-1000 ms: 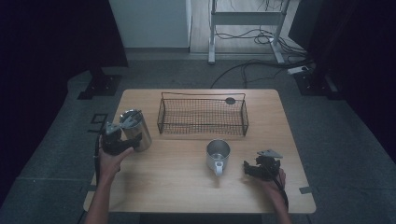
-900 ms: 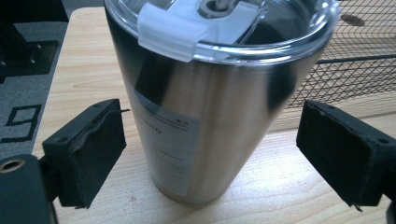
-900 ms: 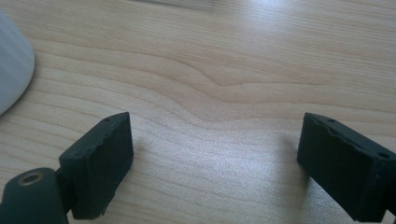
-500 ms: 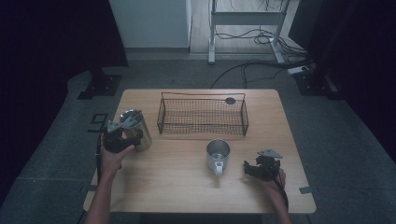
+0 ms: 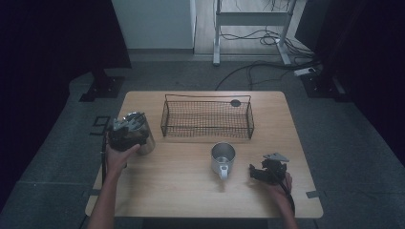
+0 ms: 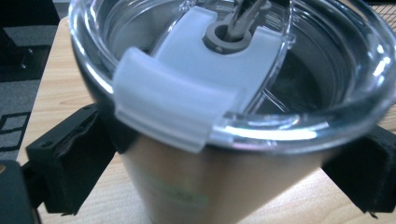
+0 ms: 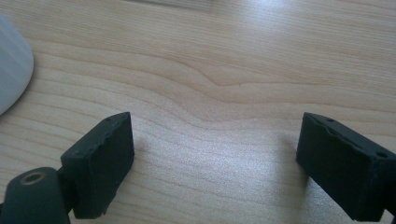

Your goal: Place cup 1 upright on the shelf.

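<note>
Jaws of the left gripper [image 5: 128,131] stand one on each side of the steel tumbler [image 5: 138,131] and have just been opening; in the left gripper view a black pad [image 6: 70,172] sits just off each flank of the cup, the left one in shadow so that contact is hard to judge, and the grip looks released. Taking the wire basket [image 5: 207,118] as landmark, the tumbler stands upright on the tabletop [image 5: 181,191] just off the basket's left end, near the left edge. Its body is brushed metal tapering downward, capped by a clear plastic lid [image 6: 224,56] with a frosted white slider and a grey ring at the centre. A pale greenish label [image 6: 180,196] shows low on the wall; its writing is too blurred to read. The cup's base is cut off by the frame, and from above the gripper and the hand hide most of its near side.

Jaws of the right gripper [image 5: 260,171] are apart with only bare wood grain between them. This gripper rests in front of the basket's right end. A shiny metal mug [image 5: 223,156] stands in front of the basket's middle, handle toward the person. A small dark round thing [image 5: 235,102] lies behind the basket's far right part; what it is cannot be made out.
</note>
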A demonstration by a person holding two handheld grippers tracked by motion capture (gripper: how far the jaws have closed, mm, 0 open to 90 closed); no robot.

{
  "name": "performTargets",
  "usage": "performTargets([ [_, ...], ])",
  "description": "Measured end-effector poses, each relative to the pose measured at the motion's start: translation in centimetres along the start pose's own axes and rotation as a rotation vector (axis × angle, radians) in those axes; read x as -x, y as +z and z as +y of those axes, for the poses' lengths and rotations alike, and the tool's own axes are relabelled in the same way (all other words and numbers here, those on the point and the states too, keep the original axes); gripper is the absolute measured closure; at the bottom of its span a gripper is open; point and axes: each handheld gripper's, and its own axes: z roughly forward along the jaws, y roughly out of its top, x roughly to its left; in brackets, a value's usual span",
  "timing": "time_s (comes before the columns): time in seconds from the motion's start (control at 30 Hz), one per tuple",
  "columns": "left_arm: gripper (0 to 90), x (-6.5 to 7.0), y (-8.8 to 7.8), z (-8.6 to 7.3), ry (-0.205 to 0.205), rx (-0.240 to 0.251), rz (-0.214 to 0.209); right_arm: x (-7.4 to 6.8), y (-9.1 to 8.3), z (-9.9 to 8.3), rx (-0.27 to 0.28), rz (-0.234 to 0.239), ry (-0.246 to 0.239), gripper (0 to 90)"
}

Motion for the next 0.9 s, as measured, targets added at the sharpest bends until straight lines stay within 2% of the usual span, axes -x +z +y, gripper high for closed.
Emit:
performTargets([
  [0.33,0.8,-0.4,0.8,0.0,-0.018,0.031,-0.024,0.0,0.0,0.0,0.0,0.0,0.0,10.9],
  [0.47,1.2,-0.3,1.1,-0.1,-0.009,0.053,-0.012,0.0,0.0,0.0,0.001,-0.001,-0.001,10.9],
  [0.9,1.6,-0.1,1.8,-0.2,0.006,0.074,0.013,0.1,0.0,0.0,0.0,0.0,-0.001,10.9],
])
